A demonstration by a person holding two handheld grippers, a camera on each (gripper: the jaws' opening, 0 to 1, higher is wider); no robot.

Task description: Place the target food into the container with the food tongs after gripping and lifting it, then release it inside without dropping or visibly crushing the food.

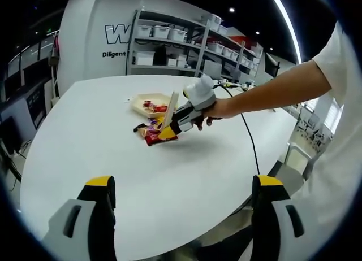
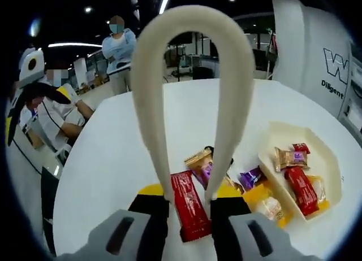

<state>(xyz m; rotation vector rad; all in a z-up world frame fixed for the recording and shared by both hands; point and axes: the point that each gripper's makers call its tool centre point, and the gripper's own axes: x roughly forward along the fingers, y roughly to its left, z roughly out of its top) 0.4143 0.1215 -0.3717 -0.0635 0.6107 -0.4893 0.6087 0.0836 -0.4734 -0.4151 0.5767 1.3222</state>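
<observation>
Across the white table [image 1: 113, 159] in the left gripper view, the left gripper [image 1: 180, 210] hovers with jaws wide and empty, while the right gripper [image 1: 180, 118] works over scattered snack packets [image 1: 151, 134] just beside the cream container [image 1: 141, 105]. Through the right gripper view, the right gripper [image 2: 189, 210] clamps the cream food tongs [image 2: 192, 86], whose tips straddle a red packet [image 2: 189, 207] lying on the table, outside the container [image 2: 334, 159]. A loose pinch on the slick wrapper could let it slip mid-lift; squeezing harder risks crushing it.
</observation>
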